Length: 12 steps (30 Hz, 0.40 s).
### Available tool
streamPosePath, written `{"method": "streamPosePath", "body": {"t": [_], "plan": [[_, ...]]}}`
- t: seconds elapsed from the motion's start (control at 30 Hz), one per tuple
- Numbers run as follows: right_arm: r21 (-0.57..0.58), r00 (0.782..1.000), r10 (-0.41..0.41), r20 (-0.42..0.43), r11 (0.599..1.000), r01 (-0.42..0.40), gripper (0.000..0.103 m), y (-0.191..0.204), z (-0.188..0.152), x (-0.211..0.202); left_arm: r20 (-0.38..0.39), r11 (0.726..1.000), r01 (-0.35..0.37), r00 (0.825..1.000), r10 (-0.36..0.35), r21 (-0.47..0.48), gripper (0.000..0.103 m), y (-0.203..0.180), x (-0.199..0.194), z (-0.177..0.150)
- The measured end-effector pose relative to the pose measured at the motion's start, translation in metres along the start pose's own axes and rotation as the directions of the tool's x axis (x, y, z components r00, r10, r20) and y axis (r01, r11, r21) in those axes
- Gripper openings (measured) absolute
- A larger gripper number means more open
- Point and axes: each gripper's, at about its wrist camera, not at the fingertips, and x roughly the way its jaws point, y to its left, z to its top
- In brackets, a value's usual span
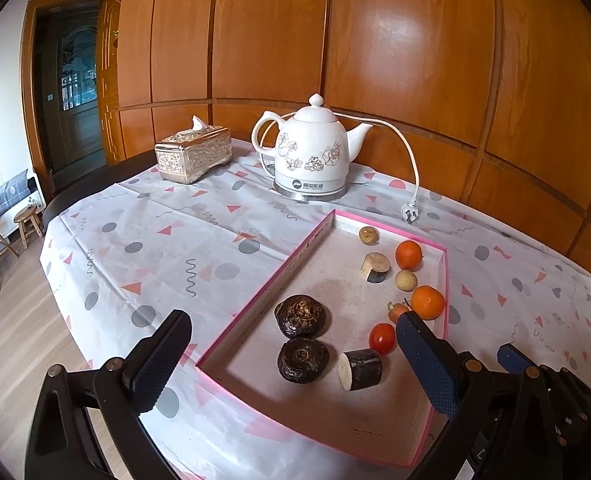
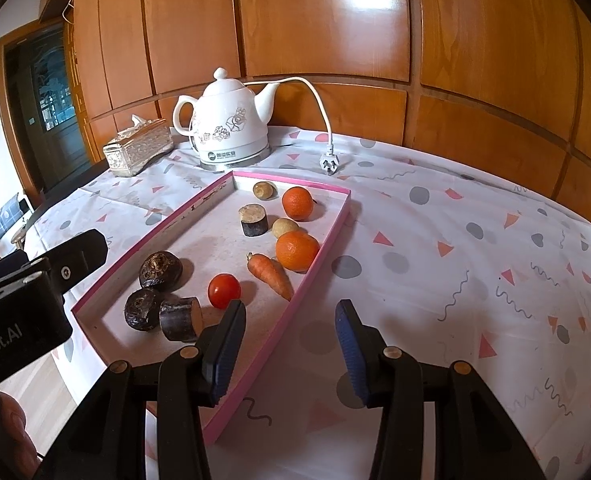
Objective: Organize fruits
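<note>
The left tool (image 1: 293,354) hangs wide open and empty above the near end of the pink-rimmed tray (image 1: 263,292); the right tool (image 2: 291,344), also wide, straddles its right rim. Two oranges (image 2: 297,251), a carrot (image 2: 271,276) and tomato (image 2: 224,290) lie inside, a white kettle (image 2: 231,128) beyond on the counter (image 2: 475,260).

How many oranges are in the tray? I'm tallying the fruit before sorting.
2. One orange sits near the far right corner of the tray; the other orange lies nearer, beside the carrot. None seem hidden.
</note>
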Motion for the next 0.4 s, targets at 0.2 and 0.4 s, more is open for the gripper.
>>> {"method": "streamPosePath", "body": {"t": [0.2,0.4], "plan": [[-0.007,1.0,-0.002,-0.003,1.0,0.002,0.047,0.0005,-0.0006,0.0005,0.004,1.0,0.003,1.0,-0.003,-0.001,0.103,0.0018,0.0004,-0.0015],[-0.001,1.0,-0.005,0.006,1.0,0.005,0.047,-0.0022,-0.0011,-0.0008,0.005,1.0,0.011,1.0,-0.011,0.004,0.102,0.0001,-0.0007,-0.0017]]}}
